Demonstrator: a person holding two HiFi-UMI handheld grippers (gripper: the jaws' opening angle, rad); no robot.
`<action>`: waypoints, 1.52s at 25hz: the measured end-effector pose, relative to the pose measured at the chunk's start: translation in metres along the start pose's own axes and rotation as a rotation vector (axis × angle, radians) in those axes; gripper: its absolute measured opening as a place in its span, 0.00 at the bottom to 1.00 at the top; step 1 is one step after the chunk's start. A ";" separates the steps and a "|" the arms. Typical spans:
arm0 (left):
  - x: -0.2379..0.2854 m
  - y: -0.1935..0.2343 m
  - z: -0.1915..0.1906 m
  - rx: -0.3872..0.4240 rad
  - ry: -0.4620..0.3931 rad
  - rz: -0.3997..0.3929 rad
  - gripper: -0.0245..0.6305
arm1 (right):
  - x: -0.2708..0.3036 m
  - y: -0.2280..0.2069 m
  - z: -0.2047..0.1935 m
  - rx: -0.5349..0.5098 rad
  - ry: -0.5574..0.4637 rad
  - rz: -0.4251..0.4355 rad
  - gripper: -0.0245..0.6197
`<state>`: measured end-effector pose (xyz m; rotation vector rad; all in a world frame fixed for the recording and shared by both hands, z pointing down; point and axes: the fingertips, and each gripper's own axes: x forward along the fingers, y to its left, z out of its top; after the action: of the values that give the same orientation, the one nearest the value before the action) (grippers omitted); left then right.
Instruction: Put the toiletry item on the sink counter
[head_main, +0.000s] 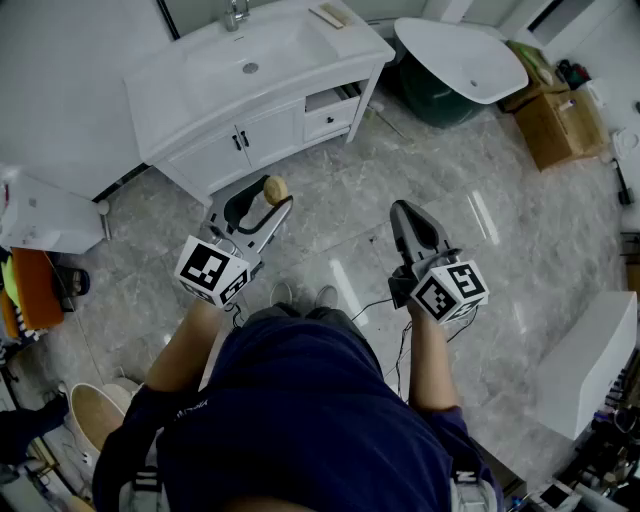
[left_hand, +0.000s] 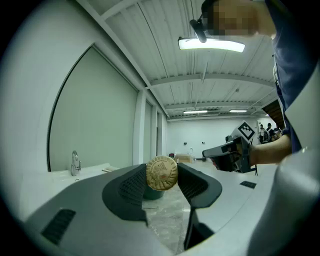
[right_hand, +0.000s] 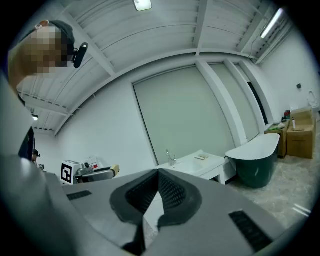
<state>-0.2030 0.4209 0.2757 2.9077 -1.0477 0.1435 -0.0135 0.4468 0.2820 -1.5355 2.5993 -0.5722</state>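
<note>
A round tan soap-like disc (left_hand: 161, 173) with a stamped face sits between the pads of my left gripper (left_hand: 161, 176), which is shut on it. From above, the disc (head_main: 276, 189) shows at the tip of the left gripper (head_main: 268, 197), held over the floor in front of the white sink cabinet. The sink counter (head_main: 340, 40) lies beyond it, with a basin and a tap (head_main: 236, 12). My right gripper (head_main: 404, 213) hangs to the right over the floor, its jaws together with nothing between them (right_hand: 157, 176).
A small flat item (head_main: 328, 15) lies on the counter's right end. A dark green bathtub (head_main: 455, 68) stands right of the cabinet, with cardboard boxes (head_main: 558, 120) beyond it. A drawer (head_main: 326, 105) in the cabinet stands partly pulled out. Clutter lines the left wall.
</note>
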 end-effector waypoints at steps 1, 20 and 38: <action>0.001 0.001 0.000 0.000 0.001 0.000 0.36 | 0.001 0.000 0.001 -0.002 -0.001 0.002 0.05; 0.028 -0.008 -0.007 -0.002 0.027 0.023 0.36 | 0.002 -0.036 -0.007 -0.028 0.027 -0.040 0.05; 0.081 -0.045 -0.010 0.017 0.045 0.047 0.36 | -0.015 -0.091 -0.004 -0.029 0.039 0.002 0.05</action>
<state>-0.1126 0.4053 0.2930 2.8809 -1.1139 0.2199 0.0685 0.4217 0.3157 -1.5448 2.6494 -0.5730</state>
